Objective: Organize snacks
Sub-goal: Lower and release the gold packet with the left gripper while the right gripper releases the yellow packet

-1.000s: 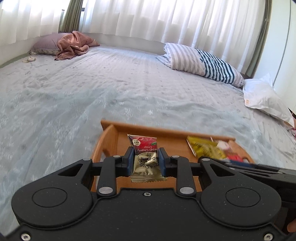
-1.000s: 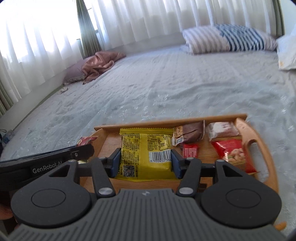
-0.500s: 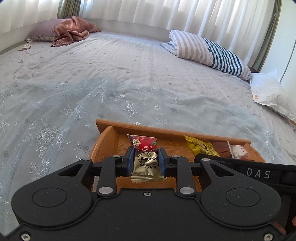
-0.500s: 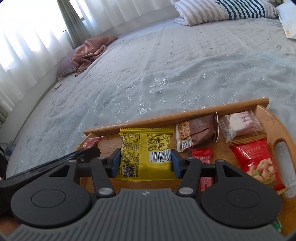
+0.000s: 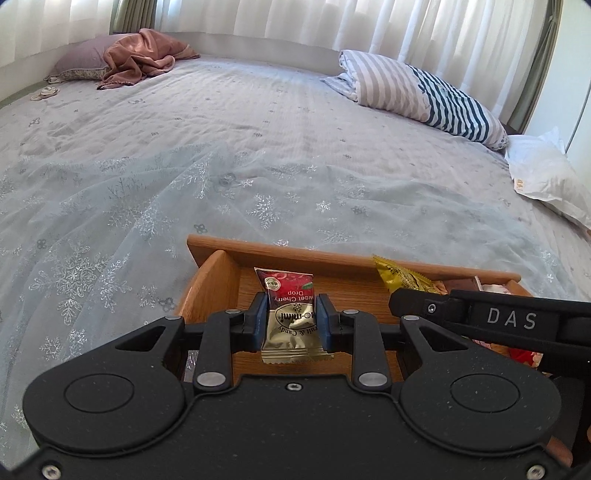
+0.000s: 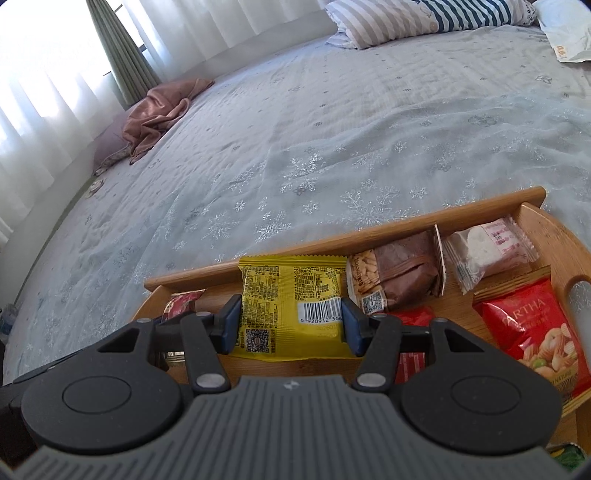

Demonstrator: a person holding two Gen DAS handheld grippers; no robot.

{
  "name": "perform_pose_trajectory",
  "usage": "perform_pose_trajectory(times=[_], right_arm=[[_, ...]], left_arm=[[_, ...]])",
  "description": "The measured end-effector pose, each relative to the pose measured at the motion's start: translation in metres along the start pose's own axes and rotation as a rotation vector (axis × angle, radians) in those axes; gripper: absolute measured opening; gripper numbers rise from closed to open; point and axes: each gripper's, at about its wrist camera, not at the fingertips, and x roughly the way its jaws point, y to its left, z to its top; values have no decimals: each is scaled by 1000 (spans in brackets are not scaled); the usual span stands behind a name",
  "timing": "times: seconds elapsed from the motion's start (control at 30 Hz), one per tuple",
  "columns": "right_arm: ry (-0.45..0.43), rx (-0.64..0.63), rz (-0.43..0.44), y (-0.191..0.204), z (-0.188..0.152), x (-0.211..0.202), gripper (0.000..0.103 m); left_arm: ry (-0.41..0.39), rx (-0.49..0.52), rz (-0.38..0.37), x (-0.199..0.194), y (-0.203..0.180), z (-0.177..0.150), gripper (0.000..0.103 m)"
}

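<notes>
Wooden tray [image 6: 369, 236] on a bed [image 5: 258, 147], part-filled w/ snacks, as a person works two handheld grippers over it. Left gripper [image 5: 290, 321], jaws nearly together, pinches a small red-and-gold cherry drop candy packet [image 5: 291, 314] by its side edges, above the tray's left end; the packet stands upright between the blue pads, lettering upside down in the left wrist view. Right gripper [image 6: 288, 323], jaws part-spread, clamps a yellow snack packet [image 6: 291, 295] across its width, barcode side up, over the tray's middle; its top edge sits near the tray's far rail. Just right of it, along the far rail, lie a brown peanut bar wrapper [image 6: 399, 277] and a clear-wrapped white pastry [image 6: 487, 251], side by side. Nearer the camera, a red nut bag [image 6: 532, 325] lies by the tray's right handle cutout, and a small red packet [image 6: 413, 321] is partly hidden behind the right gripper's finger. Both grippers sit close, side by side; the right one's black body, marked "DAS", crosses the left wrist view's lower right. Beyond: pale blue bedspread w/ silver snowflakes, a striped pillow [image 5: 417, 92] at the head, a pink blanket [image 5: 144, 55] bunched in the far corner, a white bag [image 5: 546, 173] at the right edge, sheer curtains [image 5: 369, 22] behind.
</notes>
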Motion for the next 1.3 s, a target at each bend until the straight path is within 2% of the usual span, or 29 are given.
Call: perform_pose_trajectory(times=[0.47,0.87,0.93,1.3], right_arm=[[-15,-8,-14,3,-3,5,59],[-14,-5,-5,1,-3,3,70],[-15,3,1,0,-3,3,74],[-36,1,19,0,-6,-13,75]], left_arm=[[6,12,3,12,-3,-1,26],[-2,6,5,10,-1,0,29],[-5,-5,1,8,1,1,31],[-37,22,21,-15,0,0,46]])
